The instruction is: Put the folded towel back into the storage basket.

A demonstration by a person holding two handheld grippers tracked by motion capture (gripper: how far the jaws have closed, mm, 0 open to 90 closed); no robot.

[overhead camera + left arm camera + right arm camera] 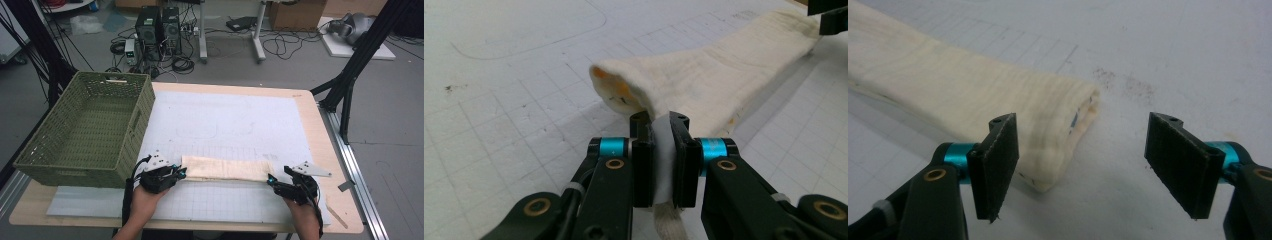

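Note:
A cream cloth (pixel 225 168), folded into a long narrow band, lies across the white gridded mat (pixel 230 120) near the front. My left gripper (pixel 181 173) is shut on its left end; in the left gripper view the cloth (pixel 724 75) is pinched between the pads of that gripper (pixel 661 122), and orange marks show inside the fold. My right gripper (pixel 271 180) stands open at the cloth's right end. In the right gripper view the rounded end of the cloth (pixel 948 85) lies by one pad, inside the gap of the right gripper (pixel 1083 120), and the pads do not press on it.
A green wicker basket (pixel 85 130) stands on the table's left side, close behind my left hand. The wooden table edge (pixel 330 150) runs along the right. Computers and cables lie on the floor behind, and a black frame leg (pixel 350 85) stands at the right.

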